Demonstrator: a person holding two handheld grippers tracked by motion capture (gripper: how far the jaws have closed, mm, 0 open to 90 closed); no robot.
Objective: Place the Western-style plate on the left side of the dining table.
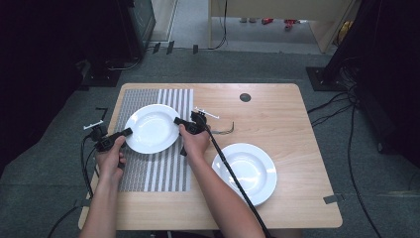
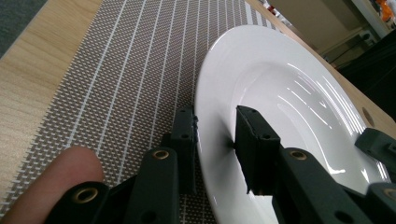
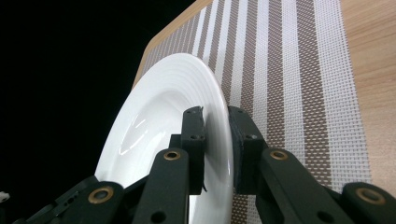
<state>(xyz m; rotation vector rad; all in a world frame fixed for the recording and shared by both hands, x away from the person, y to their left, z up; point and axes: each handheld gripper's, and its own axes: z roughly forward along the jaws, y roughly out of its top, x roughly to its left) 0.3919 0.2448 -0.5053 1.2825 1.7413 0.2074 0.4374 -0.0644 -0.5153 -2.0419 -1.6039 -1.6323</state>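
A white deep plate (image 1: 151,128) is held over the striped grey placemat (image 1: 148,173) by both grippers. My left gripper (image 1: 126,133) is shut on the plate's left rim (image 2: 205,107), one jaw under it and one inside the bowl. My right gripper (image 1: 178,121) is shut on the opposite rim (image 3: 217,135), which passes between its two black jaws. In the left gripper view, the other gripper's jaw tip (image 2: 378,144) shows at the far side of the plate. A second white plate (image 1: 244,171) rests on the bare wood to the right.
The wooden table (image 1: 277,114) has a dark round hole (image 1: 245,97) near its far edge. A small wiry object (image 1: 225,130) lies beside the right hand. Cables (image 1: 233,178) trail from the grippers across the table and off its left side.
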